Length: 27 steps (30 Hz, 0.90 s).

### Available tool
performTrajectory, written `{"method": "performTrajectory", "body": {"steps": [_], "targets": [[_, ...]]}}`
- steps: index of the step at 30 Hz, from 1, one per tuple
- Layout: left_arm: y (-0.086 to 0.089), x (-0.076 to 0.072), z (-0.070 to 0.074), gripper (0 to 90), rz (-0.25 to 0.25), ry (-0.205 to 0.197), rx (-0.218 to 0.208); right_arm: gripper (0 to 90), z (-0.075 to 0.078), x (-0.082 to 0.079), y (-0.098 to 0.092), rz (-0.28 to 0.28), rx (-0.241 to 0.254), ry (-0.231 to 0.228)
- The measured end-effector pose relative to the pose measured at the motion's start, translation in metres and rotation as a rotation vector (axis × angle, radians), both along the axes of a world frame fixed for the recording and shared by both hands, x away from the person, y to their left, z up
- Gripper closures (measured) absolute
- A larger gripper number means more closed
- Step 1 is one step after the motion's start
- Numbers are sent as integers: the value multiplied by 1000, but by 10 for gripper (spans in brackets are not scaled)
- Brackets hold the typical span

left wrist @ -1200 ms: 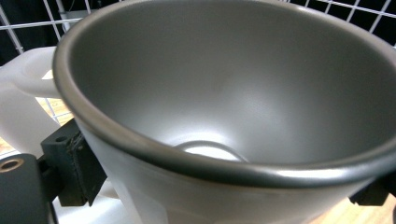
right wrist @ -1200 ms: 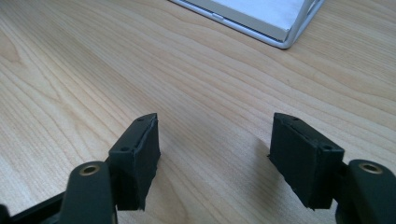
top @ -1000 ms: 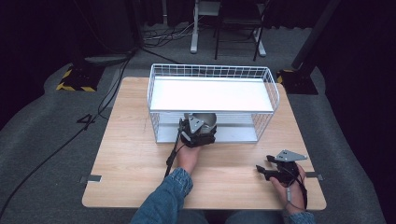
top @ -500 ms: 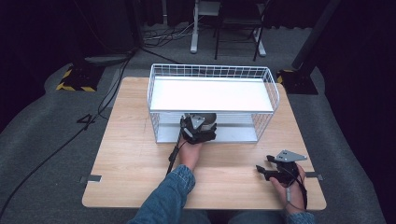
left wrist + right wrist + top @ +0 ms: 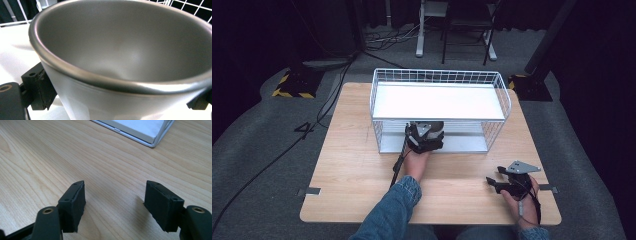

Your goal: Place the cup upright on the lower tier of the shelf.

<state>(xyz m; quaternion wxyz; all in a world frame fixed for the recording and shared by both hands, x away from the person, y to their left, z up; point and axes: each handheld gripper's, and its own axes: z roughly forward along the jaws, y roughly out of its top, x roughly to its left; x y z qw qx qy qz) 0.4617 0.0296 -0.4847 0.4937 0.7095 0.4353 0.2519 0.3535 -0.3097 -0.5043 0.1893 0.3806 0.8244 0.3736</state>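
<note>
We have the left claw (image 5: 426, 134) closed across a grey metal cup (image 5: 125, 62), one black pad on each side of its wall just under the rolled rim. In the high view the cup (image 5: 428, 126) sits at the front opening of the white wire rack (image 5: 439, 75), under its upper shelf and over the lower tray; whether it rests on that tray or hangs just above it we cannot tell.

We judge the cup to be light, stiff and empty — thin metal that won't give under the pads but has a smooth, slippery skin. The hold below the rim looks right to us, since the lip would stop a downward slide. Squeezing hard gains little; keeping the cup upright matters more.

Our right claw (image 5: 115, 205) hangs open and empty just above the wooden surface (image 5: 37, 150), well apart from the rack.
</note>
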Motion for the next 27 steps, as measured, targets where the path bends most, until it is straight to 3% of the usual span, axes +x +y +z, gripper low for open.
{"method": "performTrajectory", "body": {"steps": [2, 4, 5, 6, 7, 8, 9, 10, 12, 13, 14, 16, 20, 22, 27], "targets": [[-1, 0, 0, 61, 4, -8, -30, 334, 0, 0, 0, 0, -1, -1], [0, 0, 1, 49, 4, -9, -5, 334, 0, 0, 0, 0, 0, 0], [0, -2, 2, 36, 60, -11, 5, 334, 0, 0, 0, 0, 1, 1], [1, 1, 1, 4, 17, -5, -26, 334, 0, 0, 0, 0, 1, 1], [1, 1, 1, 0, 17, -5, -26, 334, 0, 0, 0, 0, 1, 1], [1, -1, 2, 0, 68, 5, -21, 334, 0, 0, 0, 0, 0, 1], [3, 2, 1, 0, -28, 17, -38, 334, 0, 0, 0, 0, 0, 0], [3, 1, 1, 0, -32, 18, -41, 334, 0, 0, 0, 0, 0, 0], [6, -3, 2, 0, 16, 15, -30, 334, 0, 0, 0, 0, -1, -1], [7, -4, 3, 0, 2, 16, -31, 334, 0, 0, 0, 0, -1, -1], [12, -5, 5, 0, -21, -10, -18, 334, 0, 0, 0, 0, 0, 0], [14, -11, 7, 0, -18, 12, -43, 334, 0, 0, 0, -1, 0, 2], [21, -19, 10, 0, -50, 14, -62, 334, 0, 0, 0, 4, 0, 0], [26, -26, 13, 0, -27, 6, -69, 334, 0, 0, 0, 9, 2, 2], [40, -39, 19, 0, -44, 6, -71, 333, 0, 2, 0, 11, 7, 9]]}}
